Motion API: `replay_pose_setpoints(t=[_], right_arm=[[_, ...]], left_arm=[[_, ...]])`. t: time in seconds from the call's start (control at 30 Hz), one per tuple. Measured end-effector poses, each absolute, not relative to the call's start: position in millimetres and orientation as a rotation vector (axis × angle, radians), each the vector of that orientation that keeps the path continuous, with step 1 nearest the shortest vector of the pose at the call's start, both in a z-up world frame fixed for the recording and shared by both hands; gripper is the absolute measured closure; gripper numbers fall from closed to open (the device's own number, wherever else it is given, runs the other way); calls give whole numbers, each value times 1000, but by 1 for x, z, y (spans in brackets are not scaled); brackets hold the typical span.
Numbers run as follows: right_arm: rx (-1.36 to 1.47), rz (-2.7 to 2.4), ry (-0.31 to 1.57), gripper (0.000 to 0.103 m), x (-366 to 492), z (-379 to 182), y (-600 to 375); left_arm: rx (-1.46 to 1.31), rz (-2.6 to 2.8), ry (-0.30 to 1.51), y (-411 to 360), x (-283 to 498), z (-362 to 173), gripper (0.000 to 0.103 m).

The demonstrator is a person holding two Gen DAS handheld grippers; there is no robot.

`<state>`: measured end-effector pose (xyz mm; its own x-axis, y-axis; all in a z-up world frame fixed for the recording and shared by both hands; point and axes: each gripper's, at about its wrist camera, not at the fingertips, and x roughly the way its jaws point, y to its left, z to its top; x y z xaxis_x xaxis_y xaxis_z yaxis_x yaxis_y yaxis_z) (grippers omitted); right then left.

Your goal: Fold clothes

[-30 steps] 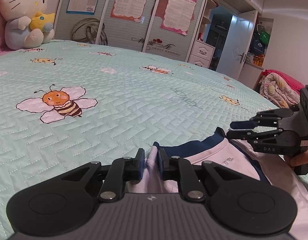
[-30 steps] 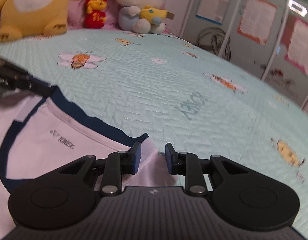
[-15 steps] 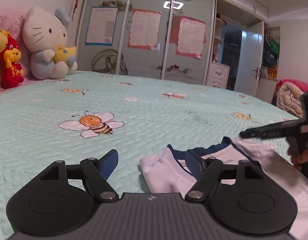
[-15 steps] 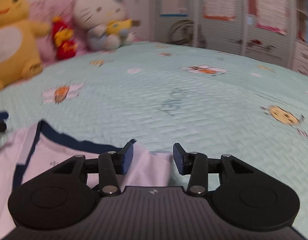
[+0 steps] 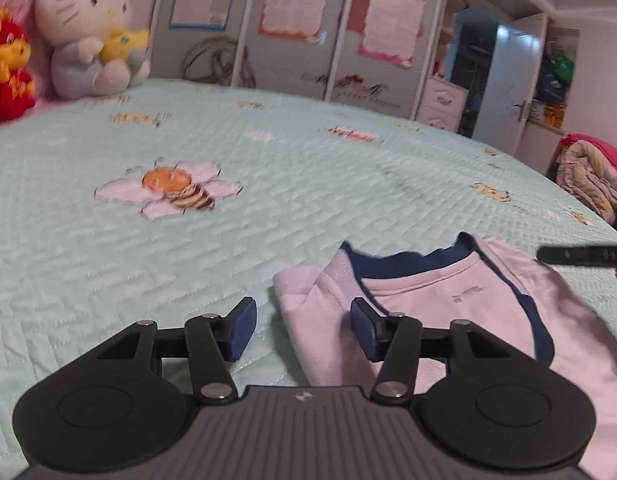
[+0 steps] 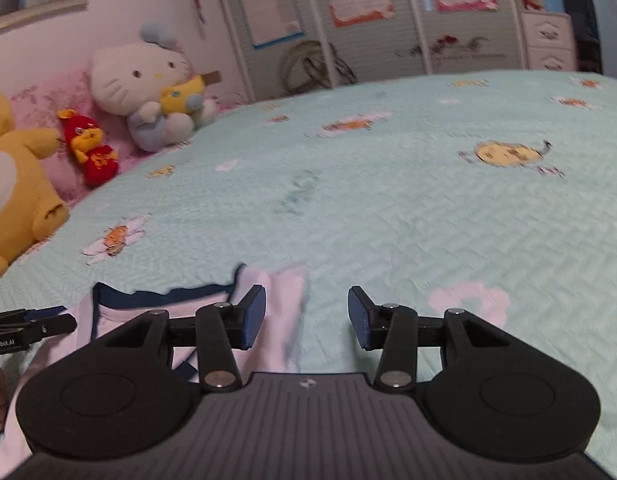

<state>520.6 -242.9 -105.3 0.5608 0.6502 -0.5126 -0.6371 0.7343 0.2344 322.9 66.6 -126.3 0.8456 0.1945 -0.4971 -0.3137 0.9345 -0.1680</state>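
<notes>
With the left gripper [image 5: 300, 328] half-wide and closing on nothing and the right gripper [image 6: 306, 316] half-wide and empty, the white navy-trimmed jersey shirt [image 5: 448, 312], lying on the mint quilted bedspread [image 5: 268, 208] beneath both, could spring unfolded.

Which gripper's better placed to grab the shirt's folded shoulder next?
Left gripper, probably: its closing jaws straddle the shirt shoulder edge. Right gripper has mostly bedspread between its pads.

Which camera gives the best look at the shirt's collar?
The left wrist view: the shirt shows its whole navy collar and a small logo. The right wrist view catches only a strip of it, partly behind the claw.
</notes>
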Motion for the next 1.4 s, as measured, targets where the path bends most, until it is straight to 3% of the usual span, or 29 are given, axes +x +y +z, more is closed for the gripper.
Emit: replay_pose_setpoints(t=[0.07, 0.17, 0.43, 0.63, 0.8, 0.9, 1.0, 1.1, 1.23, 1.4], right_arm=[[-27, 732, 598, 57, 515, -108, -243], [-50, 729, 573, 57, 509, -106, -245], [-122, 750, 613, 58, 514, -121, -225], [-109, 737, 604, 57, 508, -120, -228], [105, 738, 633, 54, 484, -96, -285], [209, 768, 755, 53, 455, -98, -343], [355, 763, 877, 45, 419, -107, -404], [503, 762, 963, 44, 383, -118, -455], [722, 826, 1050, 43, 356, -139, -476], [732, 821, 1056, 43, 355, -144, -447]], left_arm=[[-211, 289, 474, 60, 320, -123, 47], [-159, 284, 439, 51, 319, -120, 32], [-179, 291, 490, 55, 333, -128, 32], [-282, 397, 415, 66, 311, -120, 32], [-540, 390, 437, 50, 243, -106, 31], [-775, 326, 527, 29, 187, -115, 32], [-943, 306, 495, 0, 126, -116, 31], [-1124, 275, 489, -27, 84, -121, 29], [-1240, 210, 505, -63, 77, -128, 29], [-1287, 218, 457, -90, 102, -137, 27]])
